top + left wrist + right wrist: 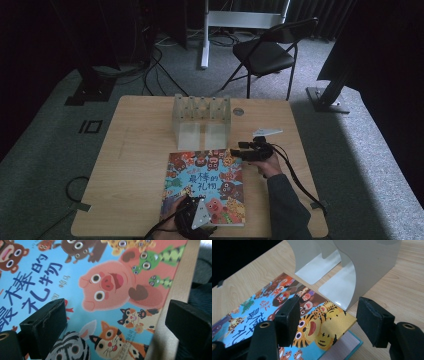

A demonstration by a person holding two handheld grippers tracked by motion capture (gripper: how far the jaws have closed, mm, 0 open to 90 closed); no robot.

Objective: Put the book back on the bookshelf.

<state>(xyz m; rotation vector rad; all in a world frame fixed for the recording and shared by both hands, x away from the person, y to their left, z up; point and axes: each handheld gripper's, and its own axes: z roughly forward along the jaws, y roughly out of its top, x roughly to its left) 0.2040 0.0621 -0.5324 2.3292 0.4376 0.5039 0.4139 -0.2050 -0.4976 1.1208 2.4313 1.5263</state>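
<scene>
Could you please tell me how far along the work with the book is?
Done: book lies before the stand, one cover corner lifted. In hand: right gripper open at that corner, left gripper open over the near edge. Left: nothing gripped yet; probably standing it in the stand.

Overall level: dim room in the high view, black at the upper corners; both gripper views are brighter.
Light source: daylight from the right, falling as a pale band on the carpet (360,165).
Bench (135,165): evenly lit, soft and slightly grainy.
Book (75,270): cover colours vivid and sharp in the left gripper view; no glare.
Stand (352,267): pale sheen on its base plates, a soft shadow beneath.
Left claw (115,322): near pads dark, a little out of focus.
Right claw (328,323): pads blurred at the frame bottom.
Edges: top-left corner of the right gripper view drops to black.
</scene>
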